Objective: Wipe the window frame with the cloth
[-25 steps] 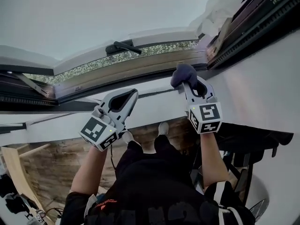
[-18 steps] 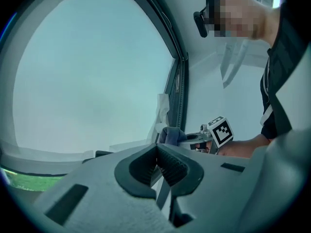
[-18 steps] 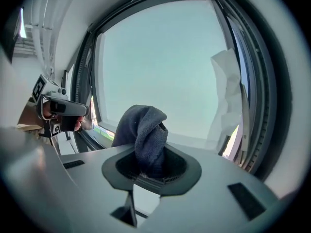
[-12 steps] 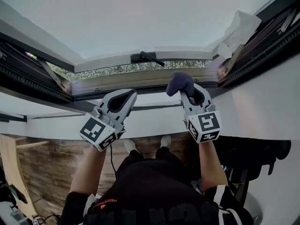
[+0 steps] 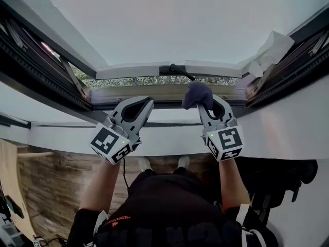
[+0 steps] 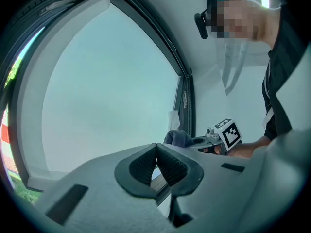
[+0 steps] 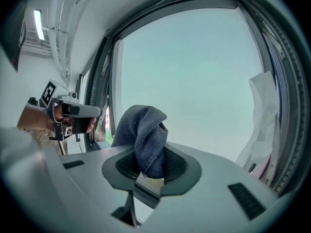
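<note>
My right hand-held gripper [image 5: 206, 103] clamped on dark blue cloth [image 5: 198, 92], centre frame, close to window frame [image 5: 128, 93] lower rail; contact unclear. My left hand-held gripper [image 5: 145, 103] jaws together, empty. Judge wiping barely begun; most of frame left.

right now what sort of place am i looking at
Probably an indoor room, right at an opened window: a dark window frame with a black handle, a white painted sill, and a brown wood-plank floor below.
</note>
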